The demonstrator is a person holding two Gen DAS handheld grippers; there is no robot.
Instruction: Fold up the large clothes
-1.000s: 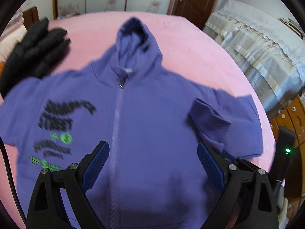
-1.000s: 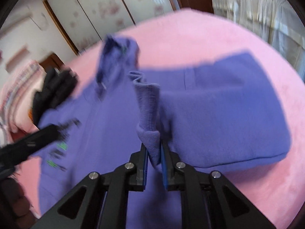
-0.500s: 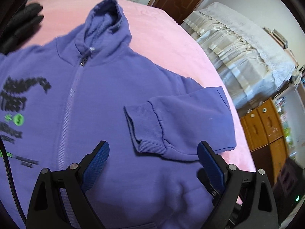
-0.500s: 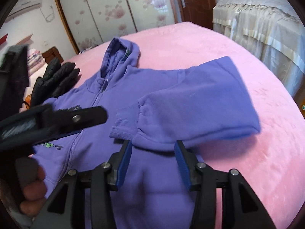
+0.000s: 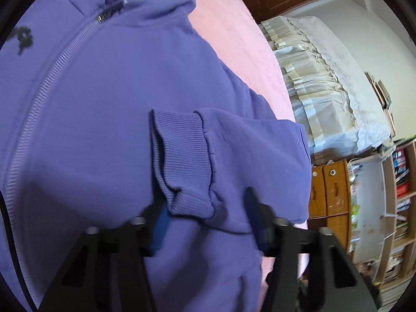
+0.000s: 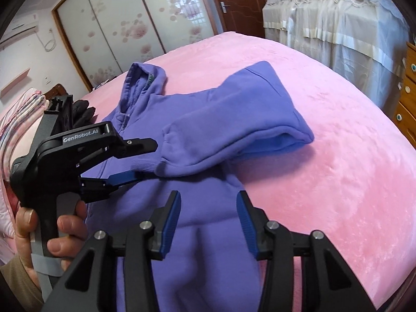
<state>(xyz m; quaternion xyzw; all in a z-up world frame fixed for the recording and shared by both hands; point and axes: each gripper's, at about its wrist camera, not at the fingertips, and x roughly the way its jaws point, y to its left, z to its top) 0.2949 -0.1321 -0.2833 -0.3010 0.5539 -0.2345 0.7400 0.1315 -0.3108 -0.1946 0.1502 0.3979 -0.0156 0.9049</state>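
A purple zip hoodie (image 5: 104, 119) lies face up on the pink bed (image 6: 338, 156). One sleeve (image 6: 234, 124) is folded in across the chest. Its ribbed cuff (image 5: 182, 161) lies between the open jaws of my left gripper (image 5: 205, 223), which also shows in the right wrist view (image 6: 140, 158) with one finger above and one below the cuff edge. My right gripper (image 6: 209, 223) is open and empty, hovering over the hoodie's lower body (image 6: 197, 247).
Black gloves (image 6: 82, 111) lie beyond the hoodie's far shoulder. A second bed with a cream lace cover (image 5: 325, 85) stands to the right. Wooden drawers (image 5: 327, 189) and a bookshelf (image 5: 397, 195) stand past the bed's edge. Folded bedding (image 6: 20, 119) lies at the left.
My right gripper opened, let go of the sleeve cuff and drew back. My left gripper moved right and down to the cuff and narrowed its jaws around it.
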